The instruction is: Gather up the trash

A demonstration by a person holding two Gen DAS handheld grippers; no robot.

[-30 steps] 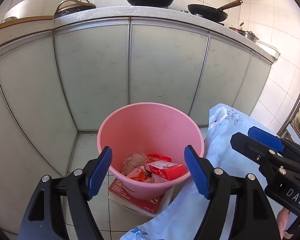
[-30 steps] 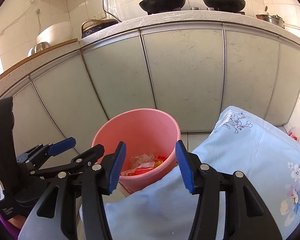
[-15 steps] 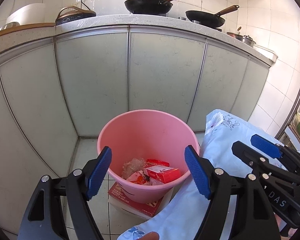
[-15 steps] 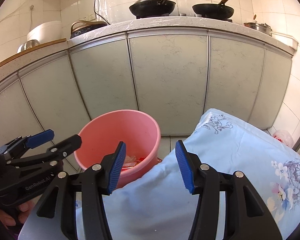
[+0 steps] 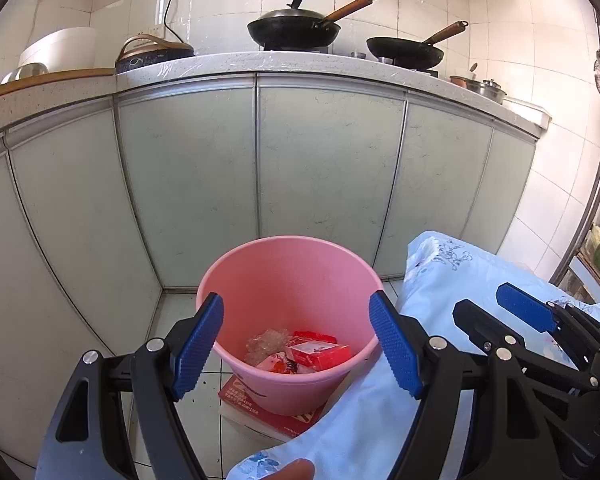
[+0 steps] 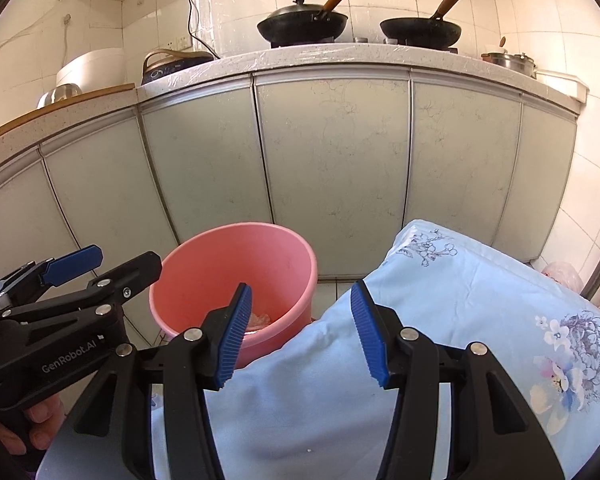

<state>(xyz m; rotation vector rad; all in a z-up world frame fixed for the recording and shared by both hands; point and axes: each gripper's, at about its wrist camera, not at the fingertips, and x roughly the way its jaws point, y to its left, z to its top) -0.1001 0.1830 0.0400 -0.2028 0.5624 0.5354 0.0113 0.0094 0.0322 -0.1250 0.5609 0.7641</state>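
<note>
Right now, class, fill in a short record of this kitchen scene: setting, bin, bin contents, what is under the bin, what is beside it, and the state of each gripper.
setting: kitchen floor in front of pale cabinet doors
bin: pink bucket, upright
bin contents: red carton, crumpled clear plastic, other wrappers
under bin: flat red box
beside bin: light blue floral cloth
left gripper: open, holding nothing
right gripper: open, holding nothing

Trash [image 5: 300, 350] in bucket [image 5: 292, 268] before cabinets [image 5: 324, 168]
</note>
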